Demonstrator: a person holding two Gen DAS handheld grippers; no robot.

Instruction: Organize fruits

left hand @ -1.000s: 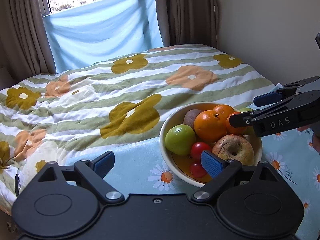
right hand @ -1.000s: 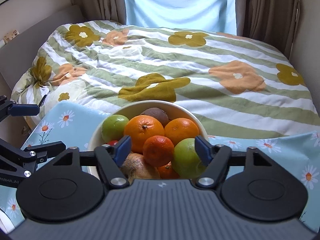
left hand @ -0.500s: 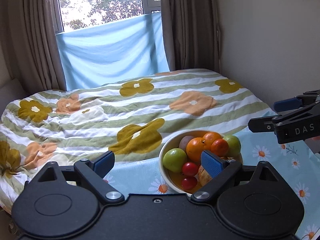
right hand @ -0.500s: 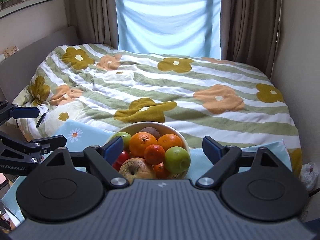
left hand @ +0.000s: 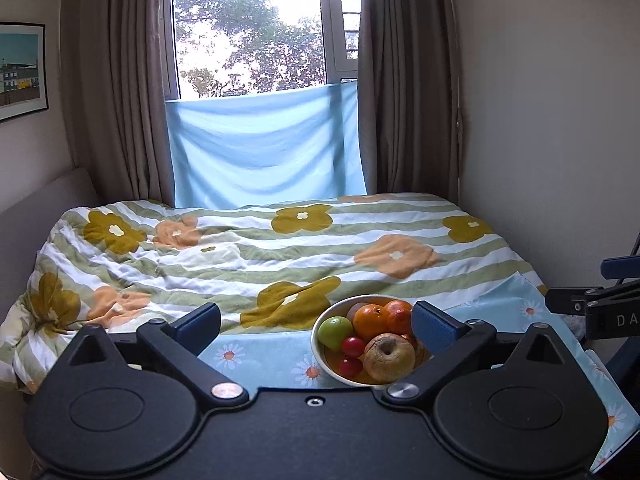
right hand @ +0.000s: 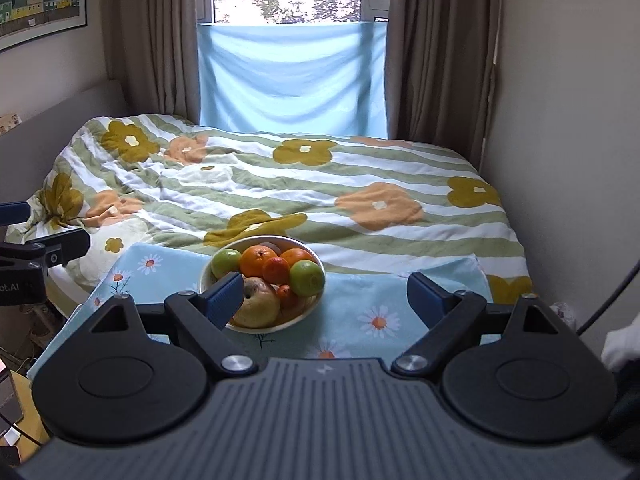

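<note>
A white bowl (left hand: 320,354) (right hand: 208,276) full of fruit sits on a light blue daisy cloth (left hand: 264,360) (right hand: 372,300) at the near end of the bed. It holds oranges (left hand: 370,321) (right hand: 258,261), green apples (left hand: 336,332) (right hand: 307,278), a yellowish apple (left hand: 389,357) (right hand: 260,306) and red cherry tomatoes (left hand: 353,346). My left gripper (left hand: 316,326) is open and empty, well back from the bowl. My right gripper (right hand: 326,300) is open and empty, also back from the bowl. Each gripper shows at the edge of the other's view.
The bed is covered by a striped flower quilt (left hand: 280,252) (right hand: 320,184). A wall runs along the right (left hand: 540,120). A window with brown curtains and a blue sheet (left hand: 264,156) stands behind. A desk corner (right hand: 24,420) shows low left in the right wrist view.
Both grippers have drawn back and up from the bowl, which now looks smaller and farther. The right gripper's jaws have opened wider. The fruit has not moved.
</note>
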